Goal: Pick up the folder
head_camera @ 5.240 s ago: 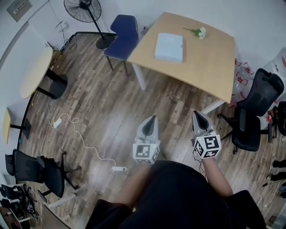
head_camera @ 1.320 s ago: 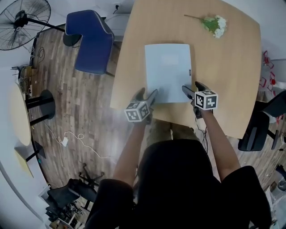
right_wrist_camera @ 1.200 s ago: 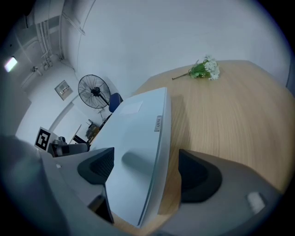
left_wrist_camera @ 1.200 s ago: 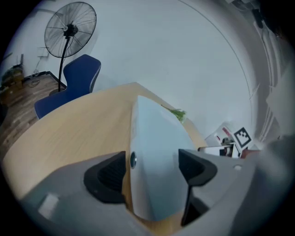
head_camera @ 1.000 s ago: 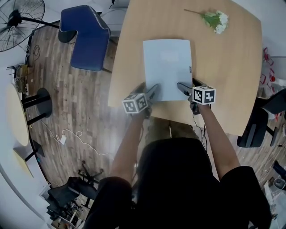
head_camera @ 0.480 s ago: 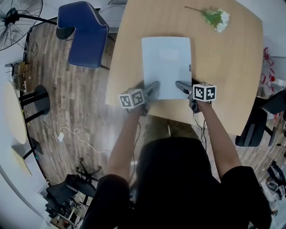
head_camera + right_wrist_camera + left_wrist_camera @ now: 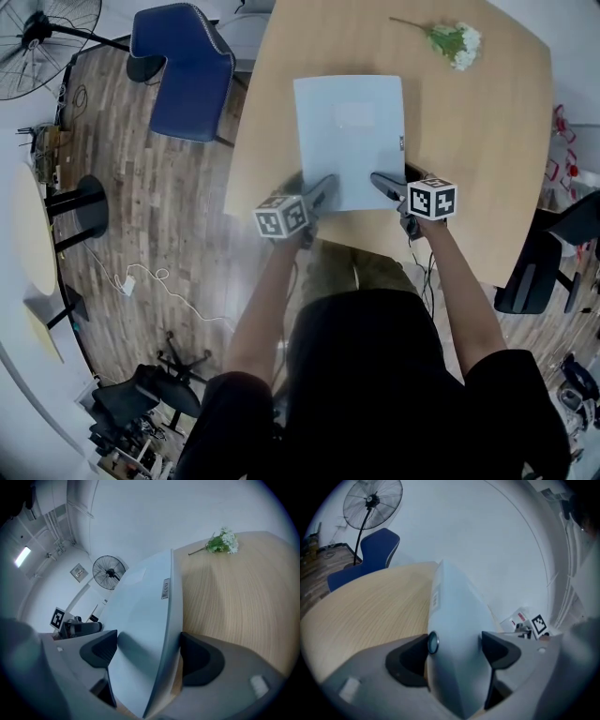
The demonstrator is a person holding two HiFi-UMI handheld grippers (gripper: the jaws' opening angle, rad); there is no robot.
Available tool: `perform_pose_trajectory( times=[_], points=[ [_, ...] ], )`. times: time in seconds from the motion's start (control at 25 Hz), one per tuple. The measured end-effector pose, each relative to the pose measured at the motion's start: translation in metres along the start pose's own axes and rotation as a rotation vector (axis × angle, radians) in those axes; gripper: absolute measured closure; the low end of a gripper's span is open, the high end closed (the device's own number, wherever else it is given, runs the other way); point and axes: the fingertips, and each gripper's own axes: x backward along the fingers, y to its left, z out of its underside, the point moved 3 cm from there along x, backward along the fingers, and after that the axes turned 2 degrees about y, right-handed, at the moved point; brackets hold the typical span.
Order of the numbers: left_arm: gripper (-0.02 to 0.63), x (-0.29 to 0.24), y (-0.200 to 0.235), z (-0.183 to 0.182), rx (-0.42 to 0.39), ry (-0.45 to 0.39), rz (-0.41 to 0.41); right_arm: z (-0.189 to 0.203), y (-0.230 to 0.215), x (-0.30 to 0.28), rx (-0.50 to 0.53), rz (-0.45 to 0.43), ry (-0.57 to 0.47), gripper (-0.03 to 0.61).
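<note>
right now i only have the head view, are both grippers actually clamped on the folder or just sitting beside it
observer: the left gripper is clamped on it. Its own view shows the pale blue folder running between the two jaws, with both pressed against it.
operator: and the right one
observer: same there. In its own view the right gripper has the folder's edge between its jaws, one on the broad face, the other on the side next to the wooden table.

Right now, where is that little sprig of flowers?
In the head view the flower sprig lies at the far right of the table, beyond the folder and apart from it.
</note>
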Motion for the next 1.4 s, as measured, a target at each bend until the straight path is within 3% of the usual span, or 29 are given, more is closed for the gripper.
perform_pose_trajectory(
  times=[0.28, 0.56, 0.84, 1.4],
  points=[
    [0.250, 0.050, -0.045, -0.023, -0.130, -0.091, 0.001, -0.016, 0.045, 0.044, 0.105, -0.026, -0.085, 0.155],
    [0.250, 0.118, -0.088, -0.052, -0.193, -0.237, 0.007, -0.046, 0.114, 0.092, 0.241, -0.040, -0.180, 0.156],
    [0.249, 0.191, -0.133, -0.076, -0.311, -0.354, 0.027, -0.066, 0.188, 0.142, 0.405, -0.045, -0.284, 0.158],
    [0.249, 0.294, -0.188, -0.112, -0.479, -0.533, 0.011, -0.092, 0.290, 0.202, 0.590, -0.082, -0.489, 0.160]
  ],
)
